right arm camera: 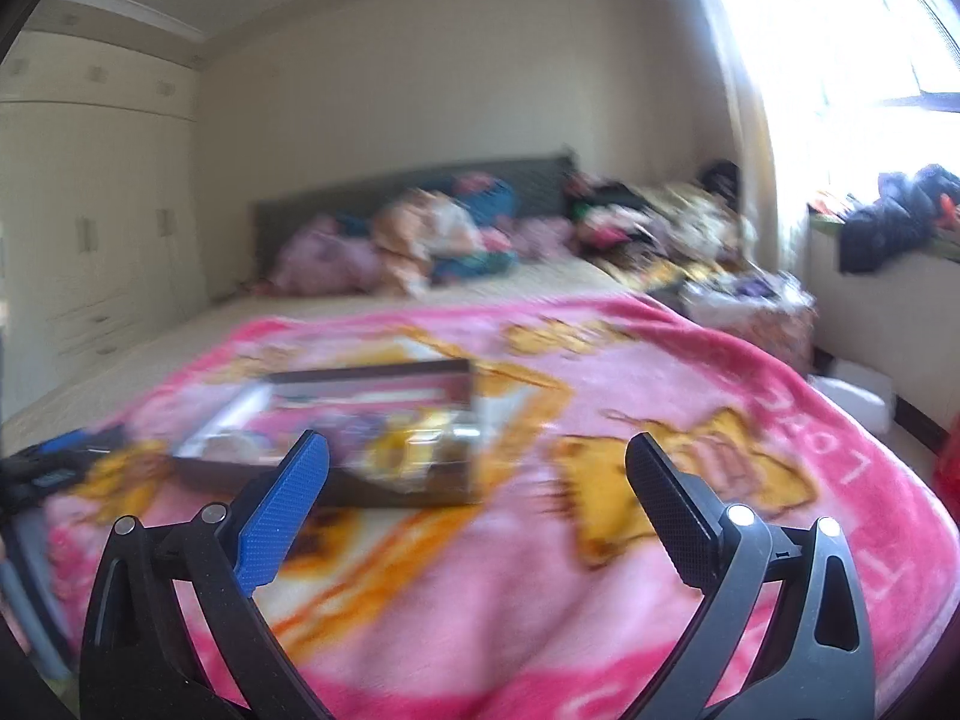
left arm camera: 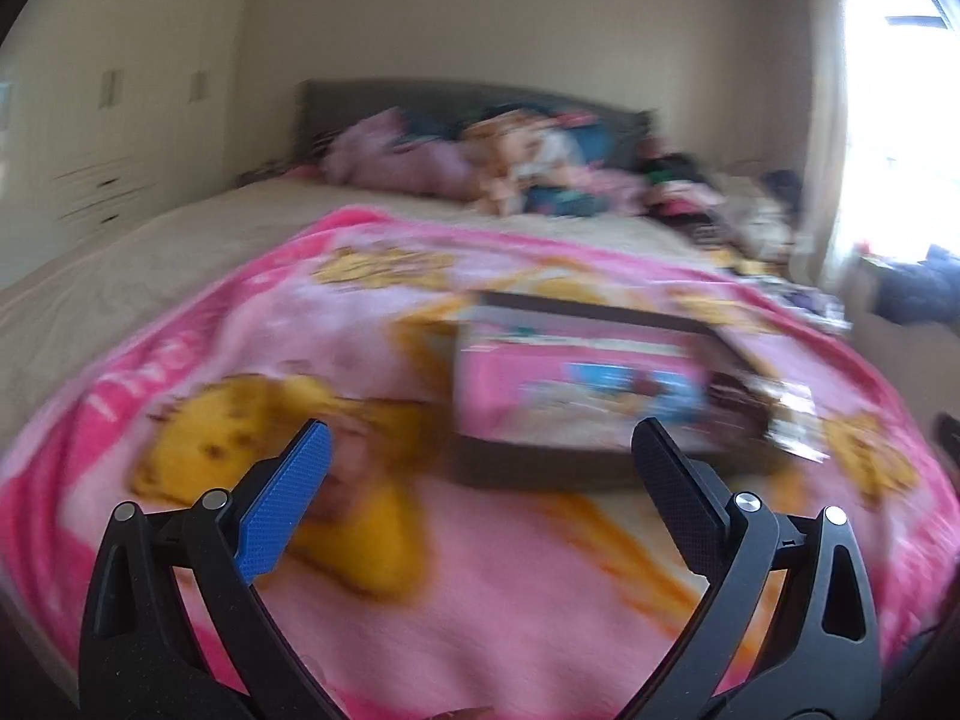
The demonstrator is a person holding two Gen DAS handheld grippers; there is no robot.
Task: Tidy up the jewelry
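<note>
Above blanket (left arm camera: 420, 630): empty splayed claws (left arm camera: 480, 438).

Bed (left arm camera: 150, 252), pink blanket (left arm camera: 480, 570), box (left arm camera: 576, 402), pillows (left arm camera: 390, 162)

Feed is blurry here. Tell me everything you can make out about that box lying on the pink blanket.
The box is a shallow, dark-rimmed rectangular tray lying flat on the pink blanket, ahead of both open grippers and touched by neither. Its inside looks pink with blue and yellow patches; motion blur hides whether that is print or contents. In the right wrist view the box holds yellowish and purple shapes, with something shiny at its right end. It looks like cardboard, though I cannot be sure.
</note>
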